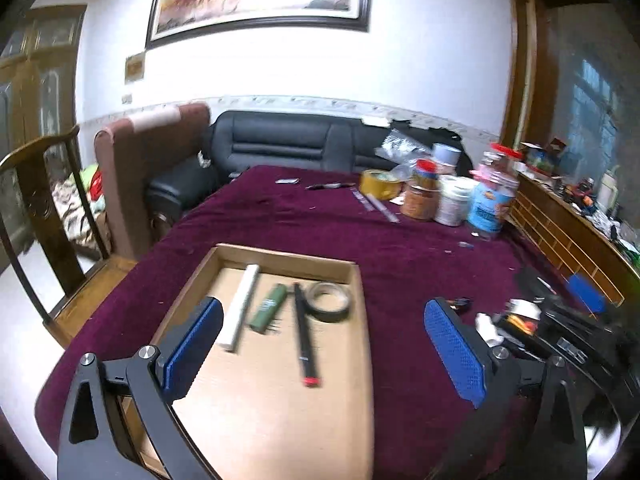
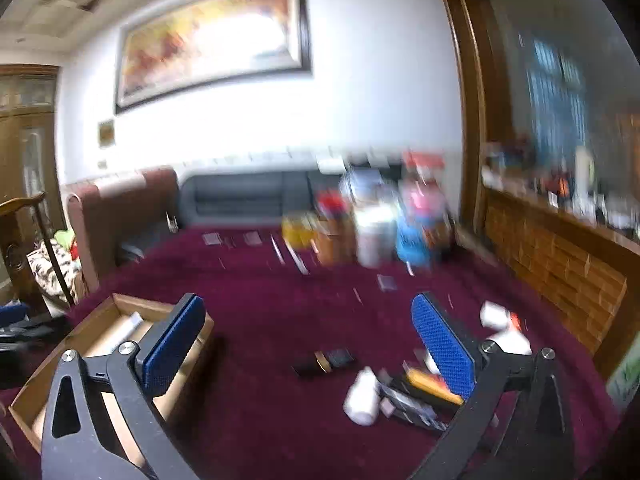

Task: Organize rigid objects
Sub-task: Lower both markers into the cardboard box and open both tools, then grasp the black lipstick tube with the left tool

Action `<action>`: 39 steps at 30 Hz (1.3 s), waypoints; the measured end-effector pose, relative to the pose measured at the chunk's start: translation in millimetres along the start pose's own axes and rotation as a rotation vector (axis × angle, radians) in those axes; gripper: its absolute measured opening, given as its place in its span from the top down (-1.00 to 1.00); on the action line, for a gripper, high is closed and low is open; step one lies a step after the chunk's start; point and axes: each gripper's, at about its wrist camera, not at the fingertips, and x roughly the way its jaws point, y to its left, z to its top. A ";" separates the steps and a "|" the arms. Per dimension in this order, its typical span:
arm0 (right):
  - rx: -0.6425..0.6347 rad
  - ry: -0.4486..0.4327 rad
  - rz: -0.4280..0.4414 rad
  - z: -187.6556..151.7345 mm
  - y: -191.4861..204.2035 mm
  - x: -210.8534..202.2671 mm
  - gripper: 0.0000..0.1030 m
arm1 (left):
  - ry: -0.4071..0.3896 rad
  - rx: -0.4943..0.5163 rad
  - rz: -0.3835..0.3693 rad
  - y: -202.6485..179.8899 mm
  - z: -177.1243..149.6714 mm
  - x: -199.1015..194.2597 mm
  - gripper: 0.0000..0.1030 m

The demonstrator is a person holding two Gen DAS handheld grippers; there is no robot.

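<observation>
Left wrist view: no label is legible; both grippers' fingers (image 1: 456, 352) (image 2: 444, 352) spread wide, gripping nothing.

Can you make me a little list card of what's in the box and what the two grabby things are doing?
box: cardboard tray on the purple tablecloth
inside the box: white stick, green lighter, black pen with red tip, tape ring
left gripper: open, holding nothing, over the box
right gripper: open, holding nothing, over the cloth
still outside the box: white bottle and small blurry items beside it
far end of table: jars, yellow tape roll
</observation>
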 end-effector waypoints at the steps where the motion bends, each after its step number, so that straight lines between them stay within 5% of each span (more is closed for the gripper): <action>1: 0.033 0.033 -0.015 -2.6 -13.7 5.1 -1.00 | 0.016 0.023 -0.020 -10.7 -2.6 -0.2 -0.92; 9: 0.105 0.053 -0.137 -17.0 -86.6 1.3 -1.00 | 0.114 0.154 -0.021 -68.2 -11.3 13.0 -0.92; 18: 0.172 0.079 -0.172 -18.2 -144.2 7.6 -1.00 | 0.166 0.233 -0.016 -107.2 -23.6 18.7 -0.92; 27: 0.168 0.045 -0.185 10.2 -157.1 26.3 -1.00 | 0.225 0.287 0.002 -133.0 -31.5 42.6 -0.92; 34: 0.197 0.047 -0.191 -1.1 -172.0 47.8 -1.00 | 0.292 0.308 0.017 -139.4 -38.0 72.1 -0.92; 39: 0.271 0.105 -0.159 -10.1 -190.6 55.7 -1.00 | 0.403 0.300 -0.065 -141.3 -32.7 109.6 -0.92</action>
